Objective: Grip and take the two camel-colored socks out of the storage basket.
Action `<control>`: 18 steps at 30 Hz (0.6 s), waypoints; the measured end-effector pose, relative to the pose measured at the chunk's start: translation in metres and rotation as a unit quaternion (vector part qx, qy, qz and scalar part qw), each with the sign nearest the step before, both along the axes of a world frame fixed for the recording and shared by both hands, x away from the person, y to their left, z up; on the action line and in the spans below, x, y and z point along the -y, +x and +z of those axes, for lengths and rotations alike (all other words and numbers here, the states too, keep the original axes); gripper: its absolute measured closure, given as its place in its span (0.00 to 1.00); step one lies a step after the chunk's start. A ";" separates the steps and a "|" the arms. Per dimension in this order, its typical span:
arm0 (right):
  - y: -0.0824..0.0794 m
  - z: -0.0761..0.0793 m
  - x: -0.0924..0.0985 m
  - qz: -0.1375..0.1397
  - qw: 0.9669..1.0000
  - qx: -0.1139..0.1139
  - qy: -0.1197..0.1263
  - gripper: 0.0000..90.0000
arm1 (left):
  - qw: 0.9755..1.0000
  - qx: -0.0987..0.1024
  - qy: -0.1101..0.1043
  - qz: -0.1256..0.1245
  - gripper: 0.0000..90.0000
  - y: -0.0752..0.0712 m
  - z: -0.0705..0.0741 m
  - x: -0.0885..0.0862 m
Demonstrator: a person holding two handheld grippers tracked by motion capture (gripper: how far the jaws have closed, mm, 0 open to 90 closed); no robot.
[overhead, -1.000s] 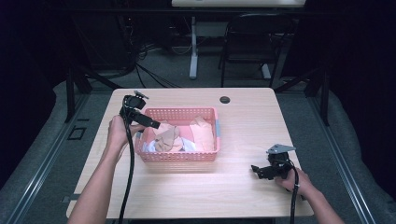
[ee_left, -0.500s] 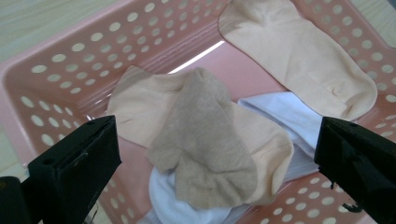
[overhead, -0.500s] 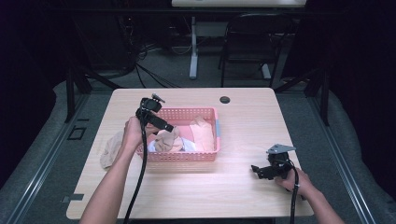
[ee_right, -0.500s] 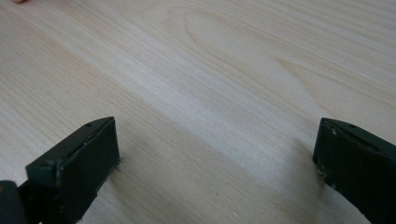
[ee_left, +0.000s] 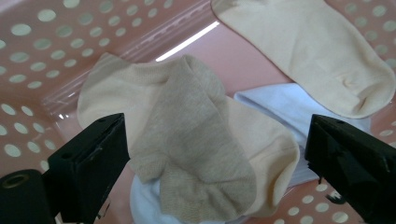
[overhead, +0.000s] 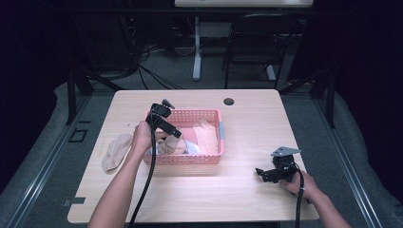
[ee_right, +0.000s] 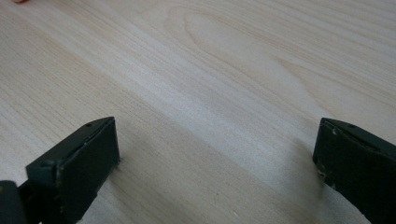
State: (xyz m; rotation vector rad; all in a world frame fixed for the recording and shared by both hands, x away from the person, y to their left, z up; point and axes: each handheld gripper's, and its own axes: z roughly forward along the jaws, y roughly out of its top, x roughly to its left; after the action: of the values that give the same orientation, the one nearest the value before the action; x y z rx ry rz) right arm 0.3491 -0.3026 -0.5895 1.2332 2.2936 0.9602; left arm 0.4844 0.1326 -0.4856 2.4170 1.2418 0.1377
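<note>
Beige sock next, down in the pink basket

We have brought our left gripper [ee_left: 215,154] from the basket's [overhead: 190,159] left edge in over the beige sock [ee_left: 187,140]; its jaws, just closing slightly, straddle it unclenched; one sock [overhead: 115,151] lies outside; our right gripper [overhead: 272,174] rests released on the table [overhead: 247,199].

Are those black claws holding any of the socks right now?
No. The left gripper, jaws closing, straddles the tan sock in the pink basket without pinching it; the right gripper is open over bare table.

Knit cloth sock [ee_left: 196,140], perforated plastic basket [ee_left: 28,56]
</note>
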 end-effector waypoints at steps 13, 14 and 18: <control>0.000 0.000 0.000 0.002 1.000 0.000 0.000 0.00 | 0.997 -0.056 0.043 0.027 0.32 0.010 -0.028 0.001; 0.000 0.000 0.000 0.002 1.000 0.000 0.000 0.00 | 0.997 -0.060 0.046 0.031 0.35 0.011 -0.030 0.001; 0.000 0.000 0.000 0.002 1.000 0.000 0.000 0.00 | 0.995 -0.073 0.057 0.034 0.47 0.012 -0.037 0.002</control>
State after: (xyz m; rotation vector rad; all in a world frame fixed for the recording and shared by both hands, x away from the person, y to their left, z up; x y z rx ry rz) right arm 0.3490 -0.3028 -0.5895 1.2287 2.2966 0.9610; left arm 0.4966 0.1304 -0.5224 2.5207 1.4176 0.0541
